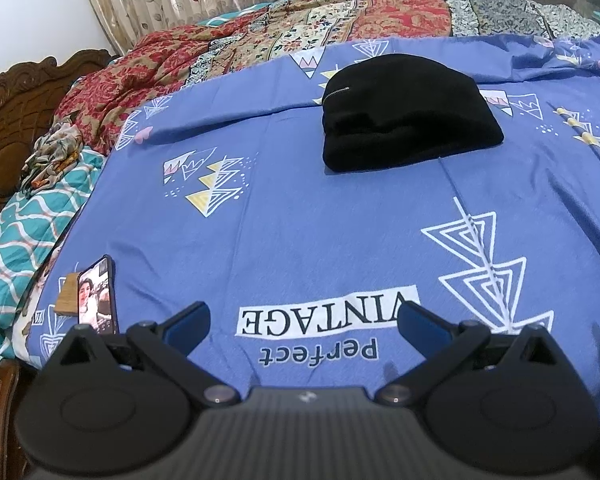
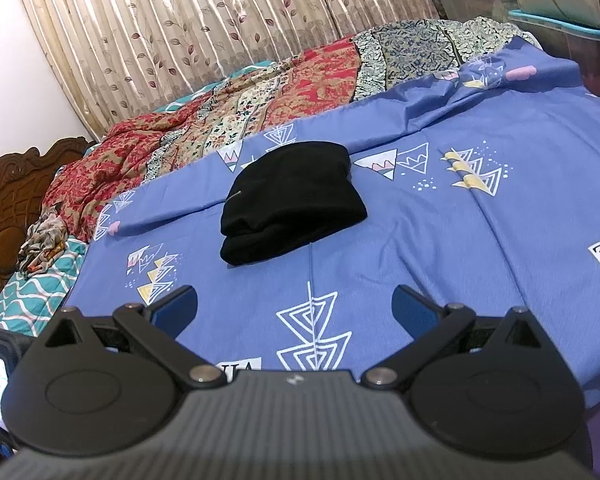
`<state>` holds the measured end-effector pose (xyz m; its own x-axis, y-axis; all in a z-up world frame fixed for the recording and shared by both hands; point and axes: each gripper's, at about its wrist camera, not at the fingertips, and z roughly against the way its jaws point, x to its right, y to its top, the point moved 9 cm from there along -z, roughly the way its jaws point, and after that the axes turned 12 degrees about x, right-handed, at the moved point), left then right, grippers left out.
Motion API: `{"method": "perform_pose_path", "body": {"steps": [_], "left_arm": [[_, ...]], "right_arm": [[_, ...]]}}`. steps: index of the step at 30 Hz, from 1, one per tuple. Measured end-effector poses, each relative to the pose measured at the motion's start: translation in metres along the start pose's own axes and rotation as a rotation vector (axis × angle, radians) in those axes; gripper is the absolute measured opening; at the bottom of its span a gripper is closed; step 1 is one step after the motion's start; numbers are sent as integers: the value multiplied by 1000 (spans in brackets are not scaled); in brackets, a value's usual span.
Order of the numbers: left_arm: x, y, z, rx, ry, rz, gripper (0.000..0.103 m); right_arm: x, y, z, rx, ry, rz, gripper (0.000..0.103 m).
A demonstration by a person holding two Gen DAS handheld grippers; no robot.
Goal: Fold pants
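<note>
The black pants (image 1: 408,114) lie folded into a compact bundle on the blue patterned bedsheet (image 1: 300,232), beyond both grippers. They also show in the right wrist view (image 2: 292,202), left of centre. My left gripper (image 1: 304,322) is open and empty, held above the sheet near the "Perfect VINTAGE" print, well short of the pants. My right gripper (image 2: 296,306) is open and empty too, above the sheet and short of the pants.
A phone (image 1: 97,296) with a lit screen lies at the sheet's left edge beside a small wooden piece (image 1: 67,300). A red patterned quilt (image 1: 260,40) is heaped at the back. A carved wooden headboard (image 1: 8,120) stands left. Curtains (image 2: 204,20) hang behind.
</note>
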<state>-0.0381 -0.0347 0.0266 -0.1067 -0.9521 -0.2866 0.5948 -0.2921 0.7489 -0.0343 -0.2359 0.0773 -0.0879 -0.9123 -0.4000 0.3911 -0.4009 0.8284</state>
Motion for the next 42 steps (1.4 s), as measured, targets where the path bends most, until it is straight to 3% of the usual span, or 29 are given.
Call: {"method": "perform_pose_path", "body": {"steps": [42], "left_arm": [[0, 2, 1, 12, 31, -30, 103]], "right_arm": [[2, 3, -2, -1, 1, -12, 103]]}}
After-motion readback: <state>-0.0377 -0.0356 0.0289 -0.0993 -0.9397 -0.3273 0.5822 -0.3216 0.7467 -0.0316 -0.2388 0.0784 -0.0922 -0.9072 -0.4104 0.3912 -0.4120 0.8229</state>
